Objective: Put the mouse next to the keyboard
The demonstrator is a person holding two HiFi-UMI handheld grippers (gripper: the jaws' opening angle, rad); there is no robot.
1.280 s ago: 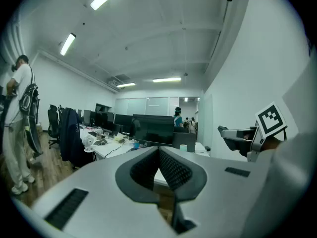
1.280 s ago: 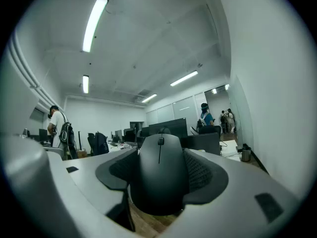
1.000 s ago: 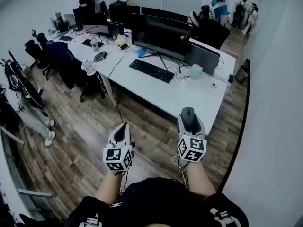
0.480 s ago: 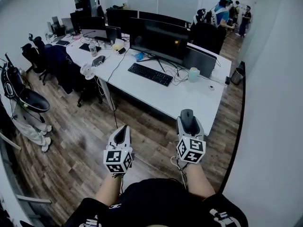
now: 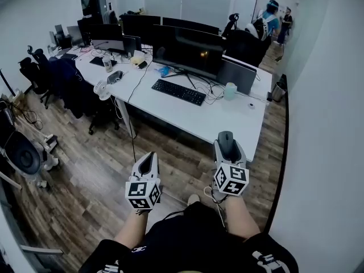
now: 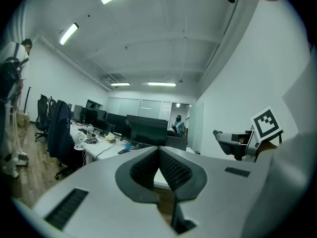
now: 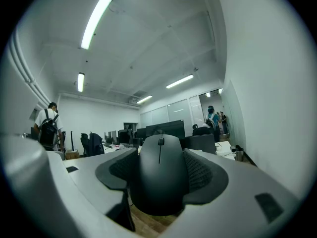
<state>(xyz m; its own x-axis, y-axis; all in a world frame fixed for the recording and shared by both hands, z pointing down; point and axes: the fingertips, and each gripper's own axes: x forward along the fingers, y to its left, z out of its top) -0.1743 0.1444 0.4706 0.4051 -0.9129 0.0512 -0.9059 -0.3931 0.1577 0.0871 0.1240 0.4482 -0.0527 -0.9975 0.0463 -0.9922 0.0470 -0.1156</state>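
A black mouse (image 5: 227, 143) sits between the jaws of my right gripper (image 5: 228, 147), which is shut on it just short of the white desk's near edge. The right gripper view shows the mouse (image 7: 161, 175) wedged between the ribbed pads. My left gripper (image 5: 147, 162) hangs over the wooden floor, jaws pressed together with nothing between them (image 6: 159, 165). A black keyboard (image 5: 178, 91) lies on the white desk (image 5: 210, 121) in front of a large dark monitor (image 5: 185, 50), well ahead and left of the mouse.
A pale cup (image 5: 230, 90), cables and a closed laptop (image 5: 236, 74) stand right of the keyboard. A small fan (image 5: 103, 91) and office chairs (image 5: 68, 78) lie to the left. A grey wall (image 5: 324, 124) runs along the right. People (image 5: 267, 19) stand at the back.
The view has shifted a little toward the desk and to the right. Both grippers keep their places and states. The person's shoe has come into view below.
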